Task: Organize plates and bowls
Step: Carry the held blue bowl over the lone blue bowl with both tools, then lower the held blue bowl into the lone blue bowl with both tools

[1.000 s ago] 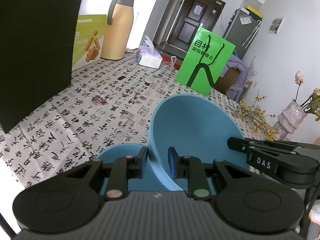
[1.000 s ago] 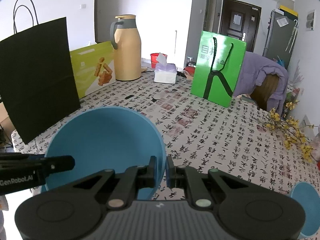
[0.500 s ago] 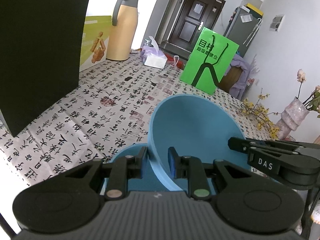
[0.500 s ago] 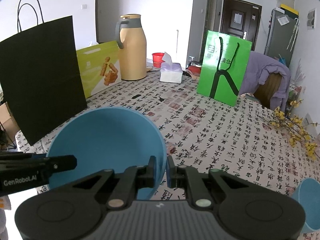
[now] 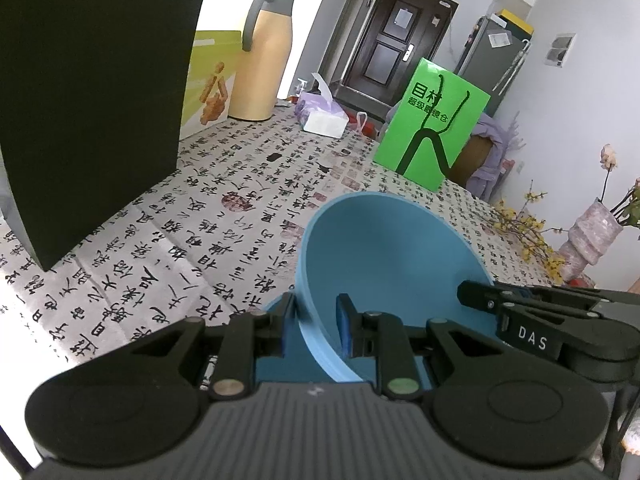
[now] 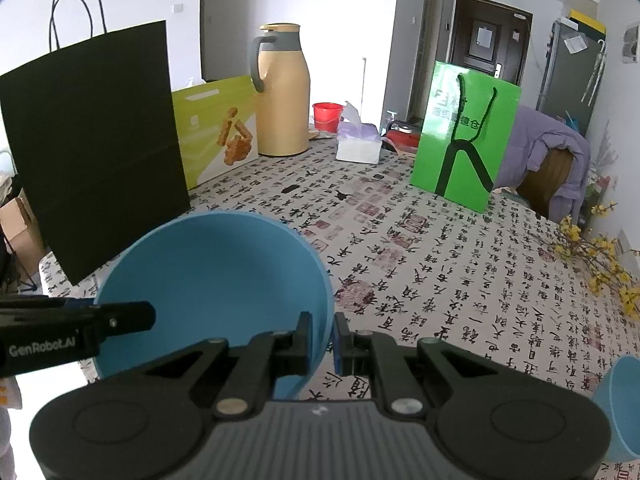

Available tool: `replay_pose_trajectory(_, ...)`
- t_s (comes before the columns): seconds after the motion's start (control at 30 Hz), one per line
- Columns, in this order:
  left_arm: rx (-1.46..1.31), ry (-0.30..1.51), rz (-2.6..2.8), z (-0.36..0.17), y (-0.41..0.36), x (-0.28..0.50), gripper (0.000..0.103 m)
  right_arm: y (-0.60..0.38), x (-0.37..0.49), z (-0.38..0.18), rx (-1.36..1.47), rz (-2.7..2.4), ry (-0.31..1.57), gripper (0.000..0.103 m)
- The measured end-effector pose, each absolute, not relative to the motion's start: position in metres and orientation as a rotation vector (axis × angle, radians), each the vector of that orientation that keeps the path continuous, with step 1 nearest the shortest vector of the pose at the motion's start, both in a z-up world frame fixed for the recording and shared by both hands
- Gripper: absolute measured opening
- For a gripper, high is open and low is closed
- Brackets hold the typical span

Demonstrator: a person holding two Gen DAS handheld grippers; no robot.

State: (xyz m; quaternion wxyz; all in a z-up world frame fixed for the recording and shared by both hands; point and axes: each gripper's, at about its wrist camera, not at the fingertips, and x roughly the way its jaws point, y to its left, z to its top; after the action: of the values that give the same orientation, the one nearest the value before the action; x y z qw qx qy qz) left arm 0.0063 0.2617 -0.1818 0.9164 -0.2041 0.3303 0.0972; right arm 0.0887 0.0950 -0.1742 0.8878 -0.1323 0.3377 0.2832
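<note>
A large blue bowl [image 5: 384, 256] is held above the table by both grippers. My left gripper [image 5: 316, 326] is shut on its near-left rim. My right gripper [image 6: 322, 338] is shut on its right rim; the bowl also shows in the right wrist view [image 6: 216, 288]. Each gripper's fingers reach into the other's view. A second blue dish [image 5: 280, 356] lies below the bowl, mostly hidden behind my left gripper. Another blue bowl [image 6: 620, 404] sits at the right edge of the right wrist view.
The table [image 6: 440, 264] has a calligraphy-print cloth. On it stand a black paper bag [image 6: 92, 148], a yellow-green box [image 6: 218, 130], a tan thermos jug [image 6: 282, 92], a tissue box [image 6: 358, 142] and a green bag [image 6: 466, 136]. Yellow flowers [image 6: 600, 260] lie at the right.
Both grippers have risen and drawn back a little with the bowl held between them. The dish below shows less behind my left gripper.
</note>
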Motion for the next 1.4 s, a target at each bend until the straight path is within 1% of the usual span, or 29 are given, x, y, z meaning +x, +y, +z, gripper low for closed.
replay_pose_trajectory(0.33, -0.425, 0.694, 0.207, -0.184, 0.267, 0.000, 0.022, 0.098, 0.084, -0.178, -0.275, 0.599, 0.716, 0.010)
replay_pose_trajectory(0.4, -0.425, 0.698, 0.208, -0.186, 0.267, -0.001, 0.022, 0.098, 0.084, -0.180, -0.271, 0.603, 0.725, 0.011)
replay_pose_trajectory(1.4, -0.388, 0.751, 0.231, -0.205, 0.267, 0.001, 0.022, 0.105, 0.076, -0.207, -0.300, 0.591, 0.770, 0.011)
